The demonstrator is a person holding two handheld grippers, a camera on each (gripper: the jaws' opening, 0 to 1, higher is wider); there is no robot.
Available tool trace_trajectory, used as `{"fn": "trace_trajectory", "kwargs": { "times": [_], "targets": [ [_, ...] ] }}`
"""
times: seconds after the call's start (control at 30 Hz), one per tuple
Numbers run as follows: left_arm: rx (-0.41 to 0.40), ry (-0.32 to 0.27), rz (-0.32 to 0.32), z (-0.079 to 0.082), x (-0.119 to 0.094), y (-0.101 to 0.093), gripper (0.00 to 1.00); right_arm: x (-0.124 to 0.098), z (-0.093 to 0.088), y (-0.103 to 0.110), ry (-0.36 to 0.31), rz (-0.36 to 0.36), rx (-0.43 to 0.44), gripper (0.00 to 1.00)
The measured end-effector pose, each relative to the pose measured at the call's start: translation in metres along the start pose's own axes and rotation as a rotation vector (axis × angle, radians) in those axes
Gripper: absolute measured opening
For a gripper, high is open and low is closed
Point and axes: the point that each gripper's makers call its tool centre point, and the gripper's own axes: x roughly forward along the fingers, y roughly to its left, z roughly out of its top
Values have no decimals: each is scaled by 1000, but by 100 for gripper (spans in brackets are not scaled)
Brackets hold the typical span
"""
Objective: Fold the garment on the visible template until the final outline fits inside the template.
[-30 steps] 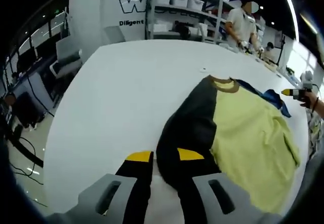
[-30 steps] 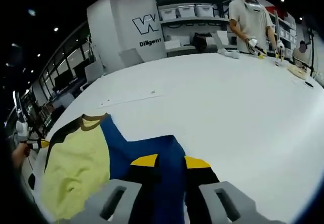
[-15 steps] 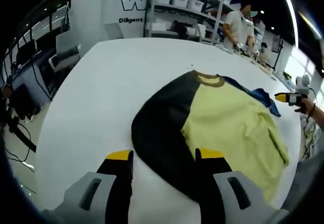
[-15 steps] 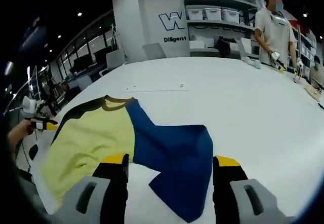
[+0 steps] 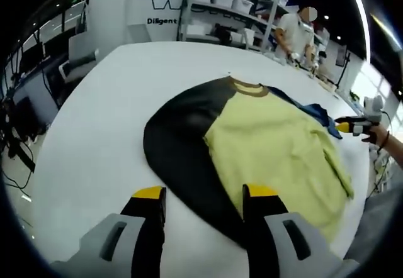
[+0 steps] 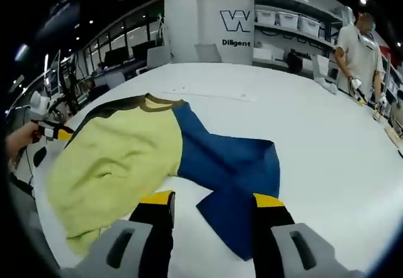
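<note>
The garment point(image 5: 264, 146), yellow-bodied with one black and one blue sleeve, is lying spread flat on the white table point(image 5: 113, 121), with shelving point(image 6: 283, 33) and a standing person point(image 6: 359, 51) behind. You are holding your left gripper point(image 5: 201, 193) and right gripper point(image 6: 211, 197) above it, jaws wide and gripping nothing.

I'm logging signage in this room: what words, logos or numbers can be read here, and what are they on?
"W": large outlined letter on the white wall, cut off by the shelves beside it.
"Diligent": smaller dark word just under it, same wall; the left gripper view cuts it to "Diligen".
Bins on the shelves: any labels too small to read.
Shirt: no print seen.
</note>
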Motion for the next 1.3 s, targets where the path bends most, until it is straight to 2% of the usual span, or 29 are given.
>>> {"fn": "trace_trajectory", "kwargs": {
  "times": [0.13, 0.17, 0.23, 0.3, 0.37, 0.47, 0.6, 0.77, 0.9, 1.07, 1.13, 1.3],
  "targets": [
    [40, 19, 7, -7, 3, -4, 43, 2, -6, -3, 24, -16, -9, 33],
    [55, 6, 15, -5, 3, -3, 43, 3, -7, -4, 25, -18, -15, 28],
    [48, 13, 16, -6, 3, -3, 42, 3, -13, -4, 61, -19, -9, 14],
    [55, 15, 28, -8, 2, -4, 39, 3, -17, -7, 72, -32, -28, 5],
    [66, 17, 38, -9, 2, -4, 37, 4, -22, -8, 89, -34, -23, 5],
    [93, 20, 67, -11, 2, -2, 34, 5, -27, -8, 111, -34, -17, 10],
    [87, 7, 90, -10, 2, -1, 31, 7, -28, -5, 108, -29, -23, 12],
    [84, -1, 106, -10, 2, -3, 28, 9, -26, -9, 113, -49, -61, 8],
    [72, -8, 98, -9, 2, -7, 18, 9, -26, -15, 108, -83, -81, 0],
    [60, -18, 82, -10, 3, -10, 10, 9, -25, -16, 112, -91, -68, 0],
    [44, -8, 97, -14, 2, -7, 3, 9, -25, -16, 115, -91, -62, 0],
    [20, -22, 82, -13, 2, -9, 2, 5, -21, -19, 106, -94, -29, 0]
  ]
}}
